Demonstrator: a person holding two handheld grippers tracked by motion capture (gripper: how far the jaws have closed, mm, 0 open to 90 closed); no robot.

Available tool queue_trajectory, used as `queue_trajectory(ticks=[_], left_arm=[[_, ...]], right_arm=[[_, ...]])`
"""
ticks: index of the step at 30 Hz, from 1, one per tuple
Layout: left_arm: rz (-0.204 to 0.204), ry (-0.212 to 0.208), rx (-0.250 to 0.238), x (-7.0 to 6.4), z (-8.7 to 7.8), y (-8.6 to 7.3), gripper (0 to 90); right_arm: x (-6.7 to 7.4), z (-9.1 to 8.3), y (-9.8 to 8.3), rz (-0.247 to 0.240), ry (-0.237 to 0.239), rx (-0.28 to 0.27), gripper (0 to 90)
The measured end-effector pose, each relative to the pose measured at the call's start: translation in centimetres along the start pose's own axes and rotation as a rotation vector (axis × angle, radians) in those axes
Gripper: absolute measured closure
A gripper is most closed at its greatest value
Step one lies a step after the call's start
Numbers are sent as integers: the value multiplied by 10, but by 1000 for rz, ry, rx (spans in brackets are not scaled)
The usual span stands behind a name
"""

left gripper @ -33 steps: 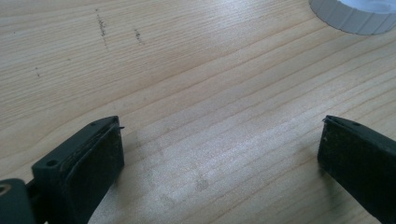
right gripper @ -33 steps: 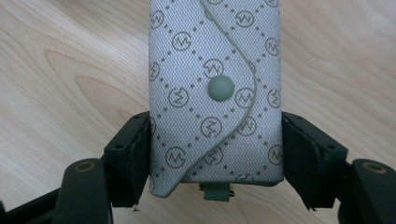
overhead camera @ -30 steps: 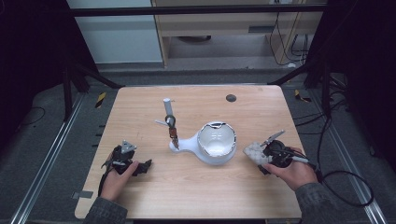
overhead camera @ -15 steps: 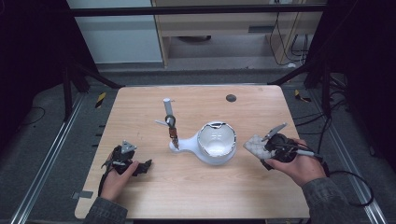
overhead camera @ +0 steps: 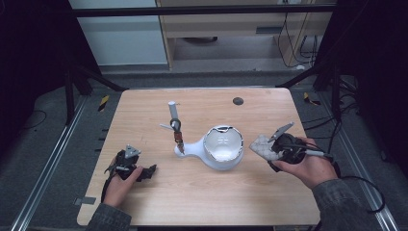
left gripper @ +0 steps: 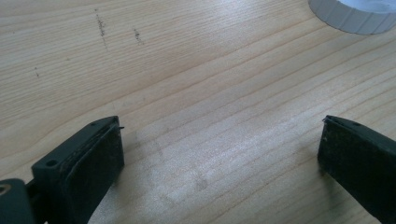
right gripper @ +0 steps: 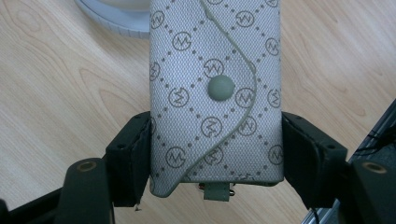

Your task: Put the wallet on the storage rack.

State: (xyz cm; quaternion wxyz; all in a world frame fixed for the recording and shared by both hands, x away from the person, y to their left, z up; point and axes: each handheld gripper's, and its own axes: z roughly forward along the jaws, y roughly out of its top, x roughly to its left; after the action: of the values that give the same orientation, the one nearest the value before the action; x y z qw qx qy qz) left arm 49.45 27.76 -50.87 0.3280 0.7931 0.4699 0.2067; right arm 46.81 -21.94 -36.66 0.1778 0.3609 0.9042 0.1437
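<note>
We see a light wooden table with a visible grain; in the left gripper view the wood has a few small dark marks and a slightly shiny patch between the jaws. A small dark round spot sits near the far edge of the table. The table stands on a dark grey floor, and metal rails run along both its sides. Behind the table we see a pale cabinet and a wooden shelf unit, with cables hanging at the far right. A black bar crosses the top of the high view.

In the middle of the table stands a white bowl-shaped object with a white base that reaches to the left, and a thin upright stand rises from this base.

The right gripper is at the right side of the table, just beside the white object. Its jaws are clenched on a grey patterned pouch, which has a round snap button and a curved flap. In the right gripper view both pads press on the long sides of the pouch, and the pouch hangs above the wood, not touching it.

The left gripper rests low at the left front part of the table, well apart from the pouch. Its jaws are released and wide, with bare wood between them.
</note>
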Motion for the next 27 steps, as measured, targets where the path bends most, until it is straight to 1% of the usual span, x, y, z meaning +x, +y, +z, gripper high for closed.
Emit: queue_trajectory(ticks=[6,14,27], left_arm=[[4,0,3,0,0,0,0],[0,0,0,0,0,0,0],[0,0,0,0,0,0,0]], right_arm=[[1,-7,5,-19,-9,-1,311],[3,-13,11,-45,-16,-6,311],[10,-12,23,-81,-11,-21,312]])
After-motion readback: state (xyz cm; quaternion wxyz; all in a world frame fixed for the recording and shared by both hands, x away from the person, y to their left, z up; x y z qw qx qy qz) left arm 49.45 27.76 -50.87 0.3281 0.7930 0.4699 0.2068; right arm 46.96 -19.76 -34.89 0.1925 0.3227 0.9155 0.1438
